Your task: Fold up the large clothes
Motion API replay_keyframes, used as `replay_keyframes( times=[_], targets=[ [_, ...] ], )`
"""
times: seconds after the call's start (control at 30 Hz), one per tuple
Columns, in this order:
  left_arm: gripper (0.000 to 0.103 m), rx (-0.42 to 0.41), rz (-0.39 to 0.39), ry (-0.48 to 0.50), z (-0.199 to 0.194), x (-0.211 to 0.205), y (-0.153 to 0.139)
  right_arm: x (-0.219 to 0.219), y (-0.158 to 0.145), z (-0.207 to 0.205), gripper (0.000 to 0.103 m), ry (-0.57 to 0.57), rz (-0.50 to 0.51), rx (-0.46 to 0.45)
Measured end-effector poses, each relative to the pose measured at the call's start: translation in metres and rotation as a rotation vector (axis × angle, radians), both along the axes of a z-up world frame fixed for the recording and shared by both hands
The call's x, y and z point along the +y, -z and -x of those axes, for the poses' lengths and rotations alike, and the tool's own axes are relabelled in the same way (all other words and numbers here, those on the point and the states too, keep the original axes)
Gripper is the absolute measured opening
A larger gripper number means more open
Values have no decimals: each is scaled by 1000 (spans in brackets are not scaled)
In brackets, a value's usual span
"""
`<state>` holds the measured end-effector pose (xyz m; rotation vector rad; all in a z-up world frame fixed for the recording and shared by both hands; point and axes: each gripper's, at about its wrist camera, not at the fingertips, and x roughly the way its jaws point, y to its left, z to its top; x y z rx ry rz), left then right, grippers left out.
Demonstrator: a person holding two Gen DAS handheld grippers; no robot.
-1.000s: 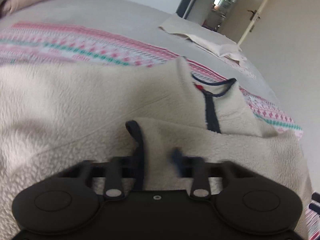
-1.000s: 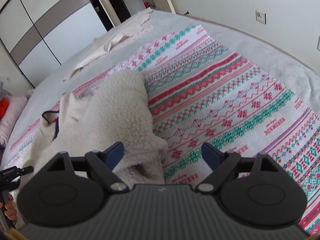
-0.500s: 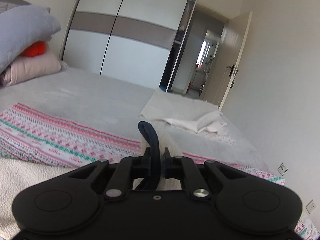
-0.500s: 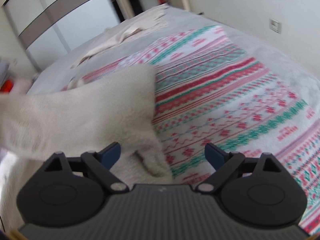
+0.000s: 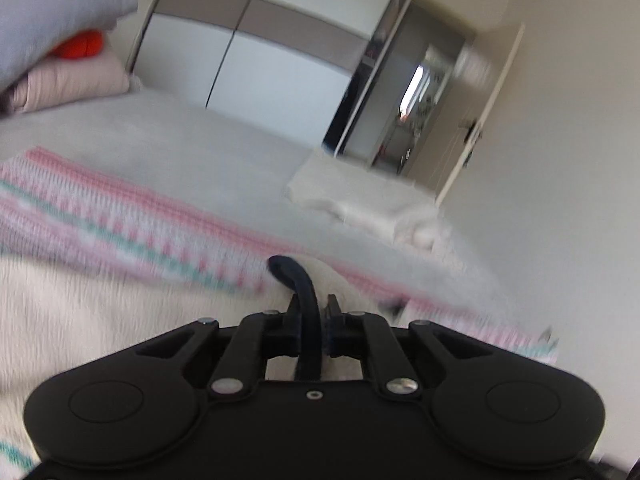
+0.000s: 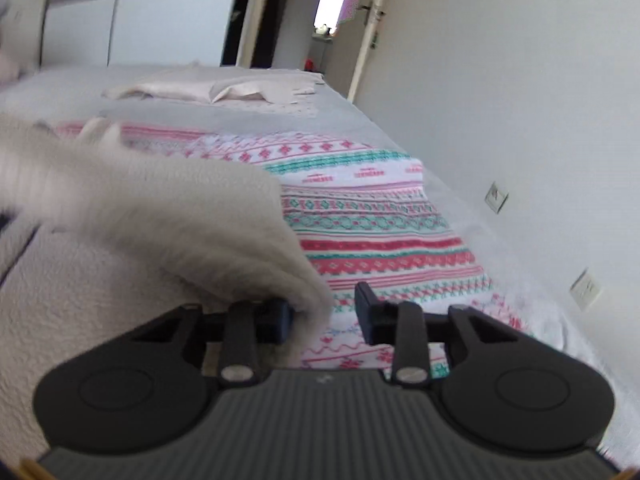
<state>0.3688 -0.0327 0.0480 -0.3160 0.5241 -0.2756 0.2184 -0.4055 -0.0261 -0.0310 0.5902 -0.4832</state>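
The cream fleece pullover [image 6: 120, 288] is thick and nubbly, edged in dark navy trim [image 5: 298, 280], and lies on a pink, red and green patterned blanket [image 6: 380, 236] spread over the grey bed [image 5: 192, 148]. The left tool [image 5: 313, 312] is pinched tight on that navy trim, which curls up past its fingers. The right tool [image 6: 324, 316] stands moderately wide, and a lifted, blurred fold of fleece seems to hang against its left finger [image 6: 282, 320] without being clamped.
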Motion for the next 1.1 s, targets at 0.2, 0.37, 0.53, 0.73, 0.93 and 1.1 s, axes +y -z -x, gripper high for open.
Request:
replay_keyframes(
  times=[0.2, 0.37, 0.53, 0.73, 0.93, 1.1],
  targets=[
    [16, 64, -320, 13, 14, -11, 102, 22, 29, -11, 33, -90, 169, 204],
    [29, 68, -261, 66, 10, 2, 80, -3, -1, 20, 74, -211, -75, 186],
    [45, 159, -41, 113, -14, 27, 77, -34, -49, 54, 86, -191, -297, -16],
    [42, 225, 43, 60, -37, 28, 90, -65, -52, -7, 94, -105, -632, -191],
    [19, 103, 0, 17, -23, 19, 96, -60, -3, -113, 82, 94, -623, -110],
    [16, -43, -41, 54, -10, 15, 94, -44, 30, -122, 25, 98, -511, -258]
  ],
)
